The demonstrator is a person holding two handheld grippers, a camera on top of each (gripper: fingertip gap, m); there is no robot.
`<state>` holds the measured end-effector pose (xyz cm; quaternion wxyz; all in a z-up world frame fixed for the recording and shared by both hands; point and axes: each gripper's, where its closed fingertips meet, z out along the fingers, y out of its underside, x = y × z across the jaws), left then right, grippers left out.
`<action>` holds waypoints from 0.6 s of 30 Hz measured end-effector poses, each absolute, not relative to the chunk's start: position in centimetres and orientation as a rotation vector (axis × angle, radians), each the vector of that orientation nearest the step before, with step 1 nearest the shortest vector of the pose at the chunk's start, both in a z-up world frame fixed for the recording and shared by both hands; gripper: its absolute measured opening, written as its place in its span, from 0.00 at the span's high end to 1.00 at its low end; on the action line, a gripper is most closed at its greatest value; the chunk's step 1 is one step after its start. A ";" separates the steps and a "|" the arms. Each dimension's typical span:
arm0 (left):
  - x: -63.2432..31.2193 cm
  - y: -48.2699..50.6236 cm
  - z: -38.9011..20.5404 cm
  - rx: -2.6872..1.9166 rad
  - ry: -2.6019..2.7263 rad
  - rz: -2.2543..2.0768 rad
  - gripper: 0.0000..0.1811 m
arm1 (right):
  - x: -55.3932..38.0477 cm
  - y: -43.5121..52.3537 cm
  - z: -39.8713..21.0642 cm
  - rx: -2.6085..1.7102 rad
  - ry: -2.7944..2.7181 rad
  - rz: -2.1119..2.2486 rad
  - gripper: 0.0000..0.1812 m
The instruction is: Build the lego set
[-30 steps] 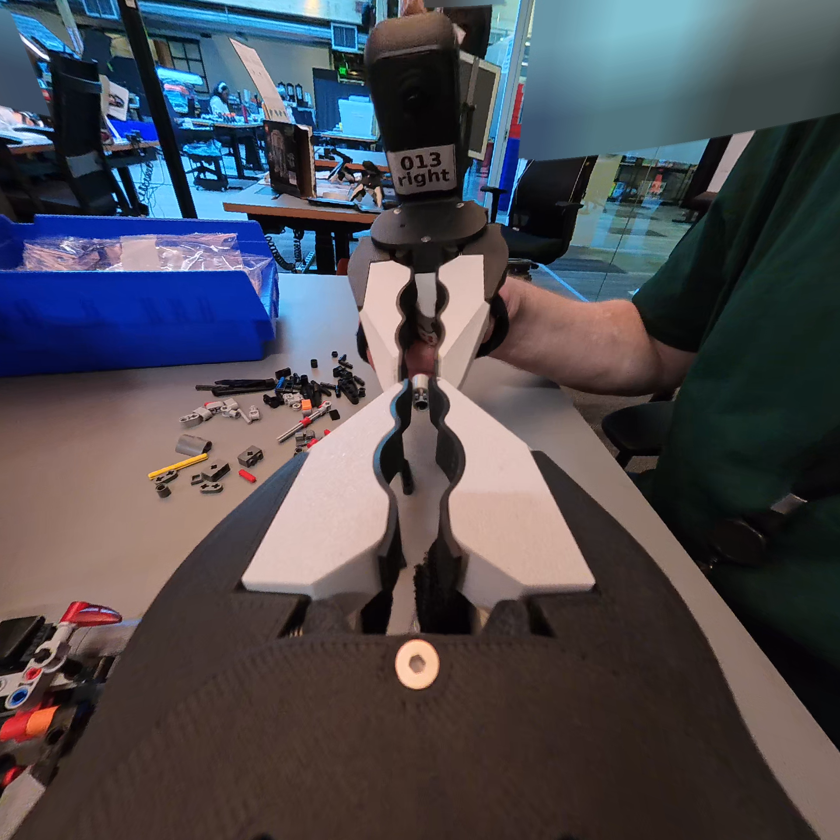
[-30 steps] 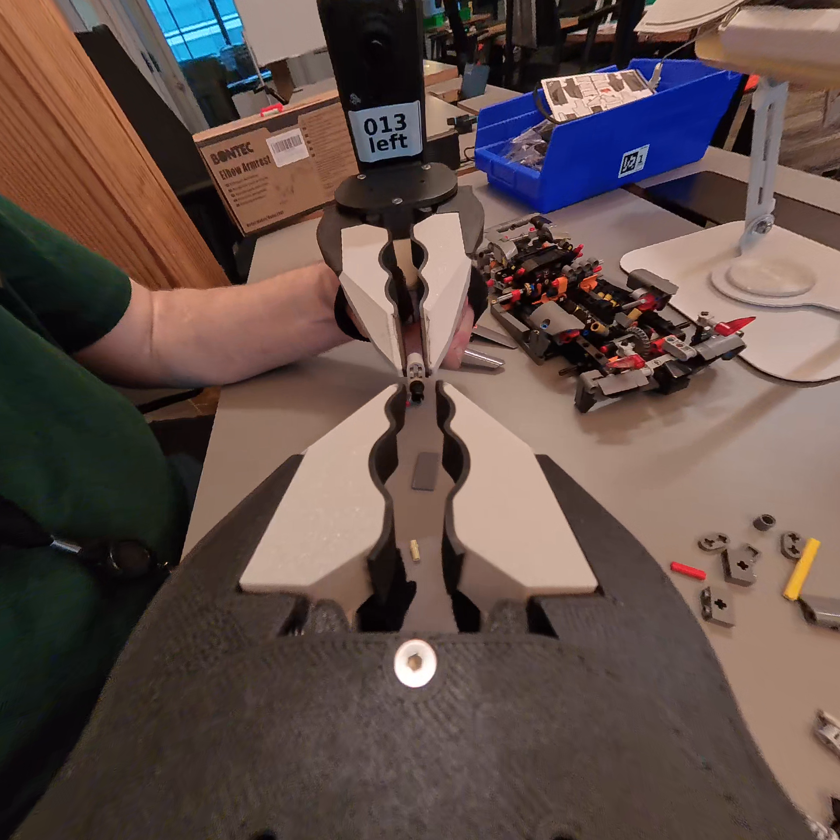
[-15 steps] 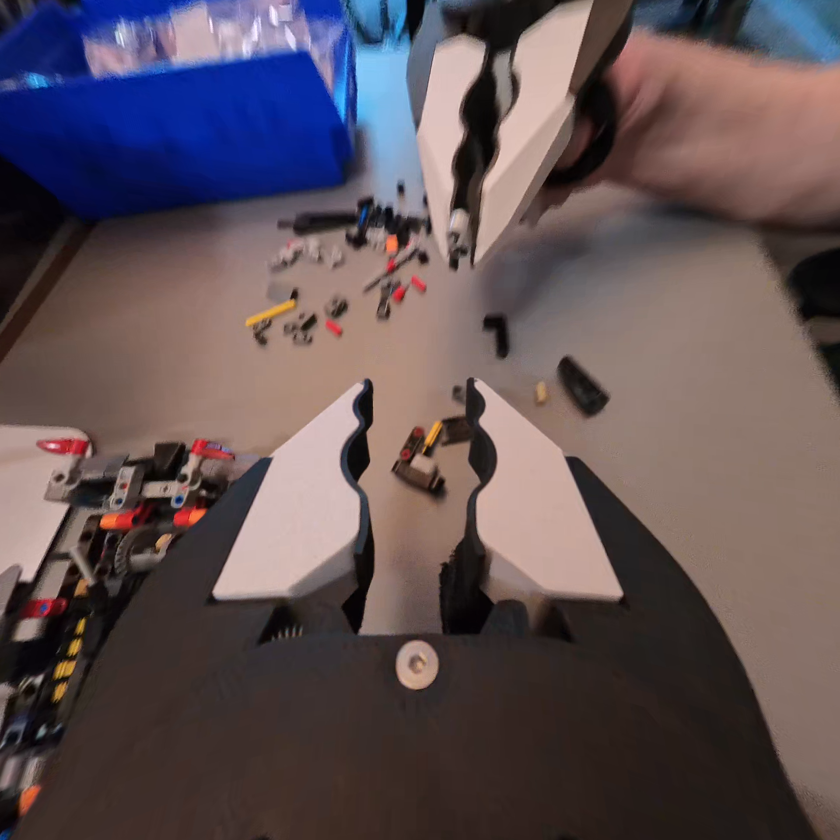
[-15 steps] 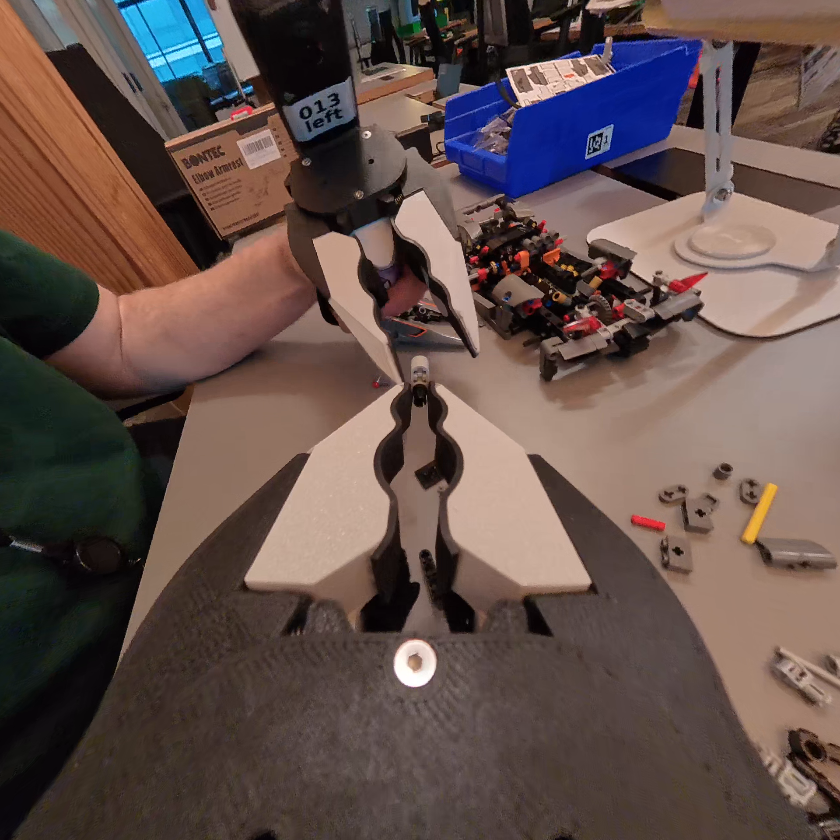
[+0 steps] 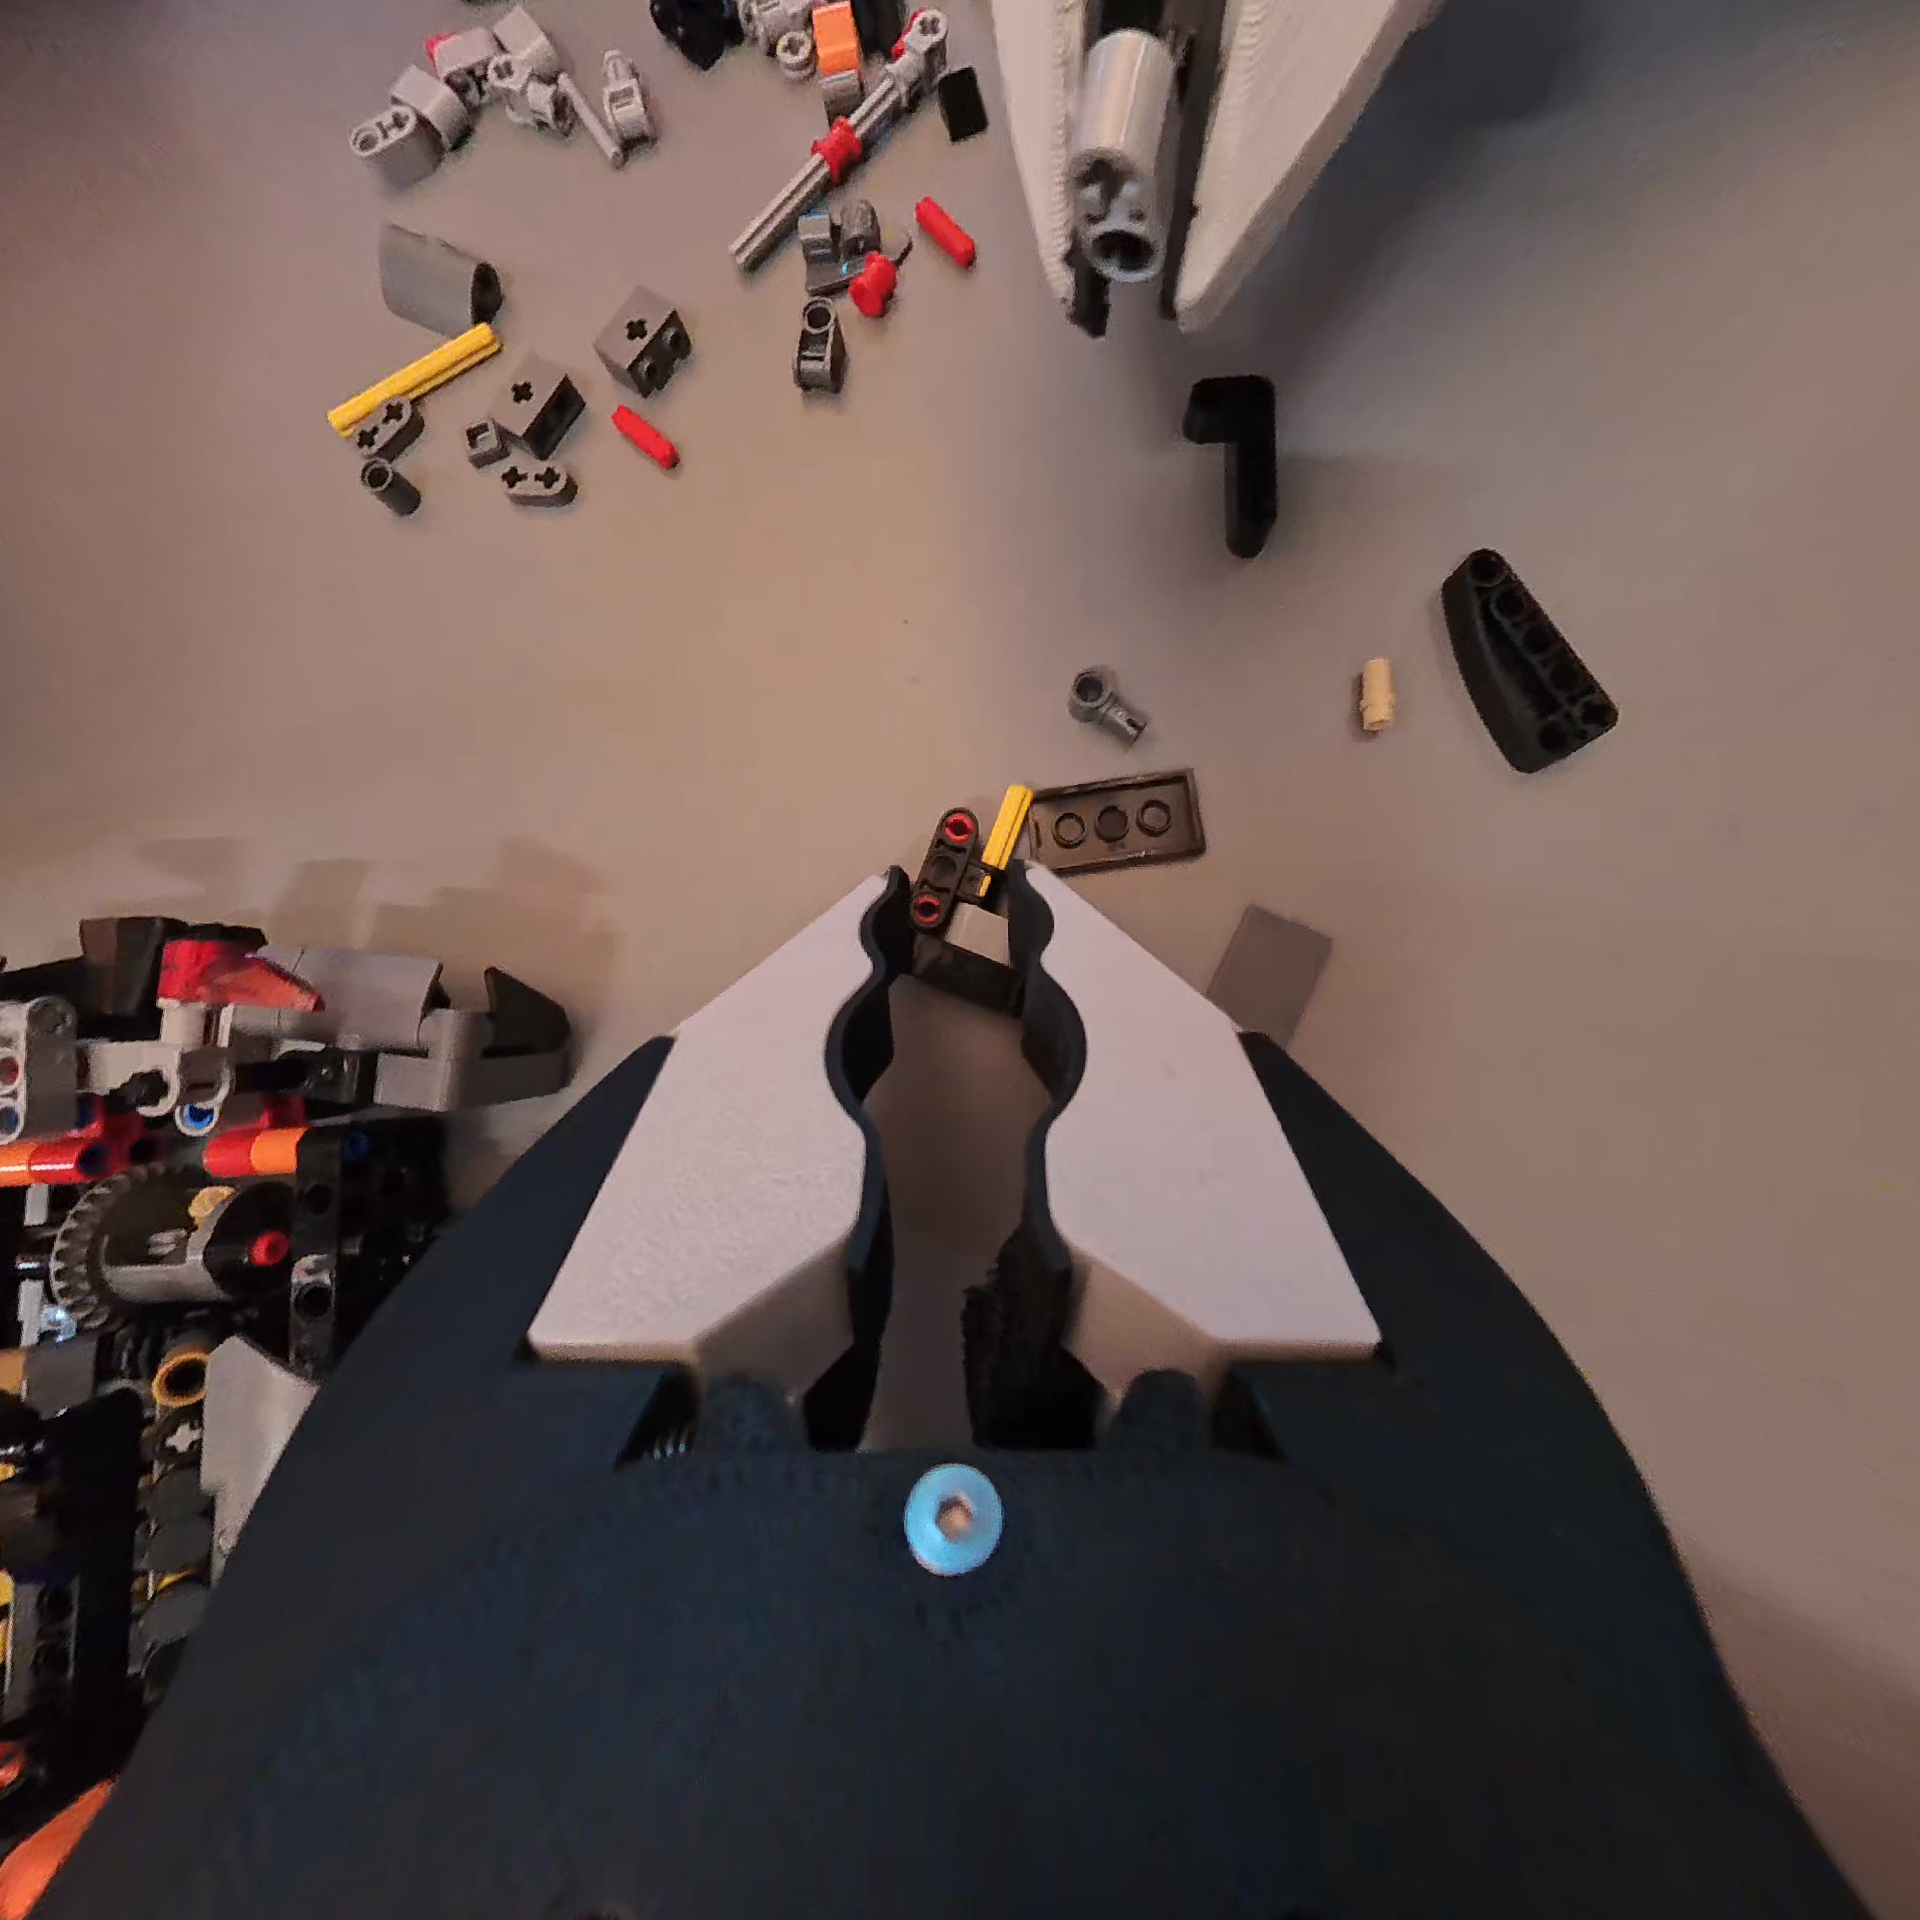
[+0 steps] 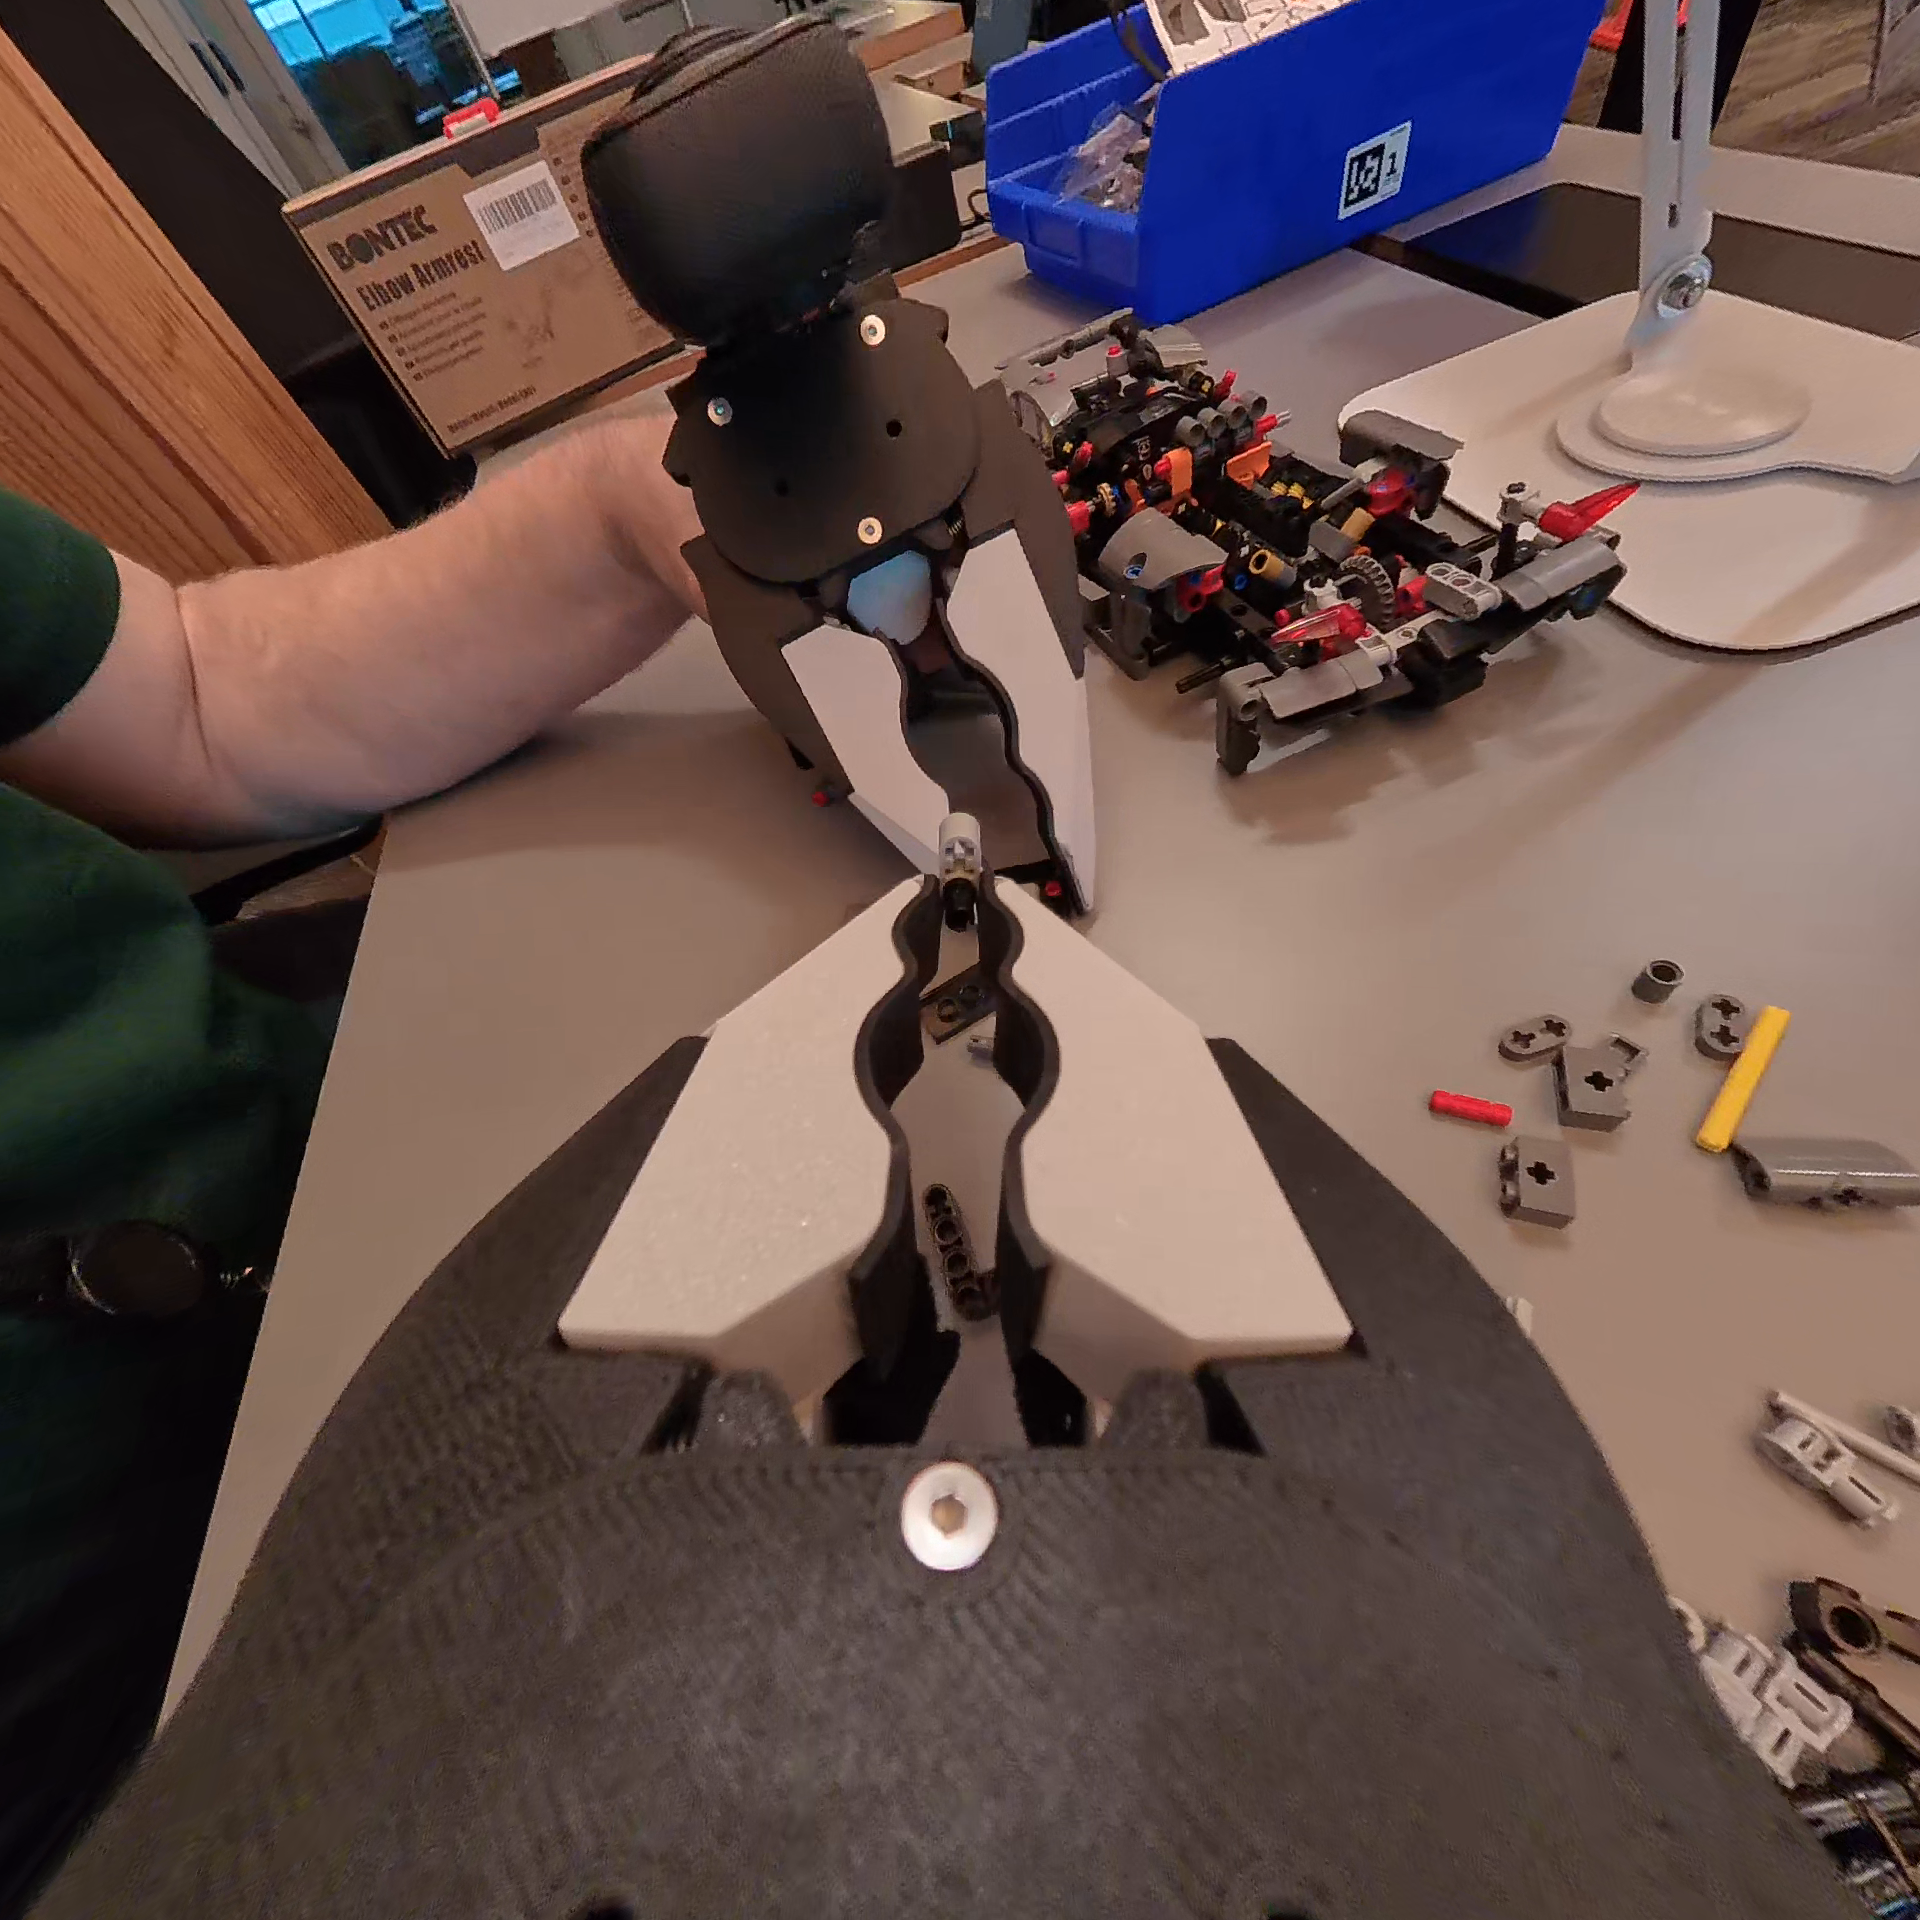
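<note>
Progress: the build is partly done, by my judgement. On the grey table (image 5: 644, 665), near my left gripper (image 5: 958, 883), lie a dark flat plate with three holes (image 5: 1114, 824), a small dark grey pin connector (image 5: 1104, 707), a tan peg (image 5: 1376, 694) and a black curved beam (image 5: 1527, 665). Farther off is a scatter of loose grey, red, yellow and black parts (image 5: 644, 260), none yet fitted. To the left stands the partly assembled car chassis of black, grey, red and orange pieces (image 6: 1320, 551), open-framed and with no body panels that I can see. At the far edge a blue plastic bin (image 6: 1247, 166) holds bagged parts. Much is left to do.

Left jaws: narrowed to roughly half their travel and pointed down at the table. They flank a small sub-assembly of a black beam with red pins, a yellow axle and a light grey block (image 5: 961, 883). Both pads appear to touch its sides. It rests on the table; I cannot tell how firm the grip is.

Right jaws: almost closed at the tips of my right gripper (image 6: 958, 896), pinching a light grey cylindrical connector (image 6: 958, 847). It is held above the table, just beyond the left jaws.
</note>
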<state>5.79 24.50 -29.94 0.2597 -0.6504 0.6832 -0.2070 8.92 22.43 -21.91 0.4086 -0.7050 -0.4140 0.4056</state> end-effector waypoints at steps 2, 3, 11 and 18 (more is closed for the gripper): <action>5.8 24.9 -29.8 -1.727 1.842 -0.497 0.91 | 9.0 22.5 -21.8 -1.774 -1.025 1.046 0.98; 5.7 25.1 -29.7 -1.714 1.833 -0.472 0.91 | 9.0 22.6 -21.6 -1.772 -1.008 1.065 0.98; 7.8 25.1 -21.7 -1.330 1.595 -0.367 0.91 | 9.7 23.0 -19.6 -1.725 -0.821 1.328 0.97; 8.9 24.2 -19.7 -1.158 1.544 -0.281 0.91 | 9.2 22.7 -19.8 -1.737 -0.815 1.381 0.97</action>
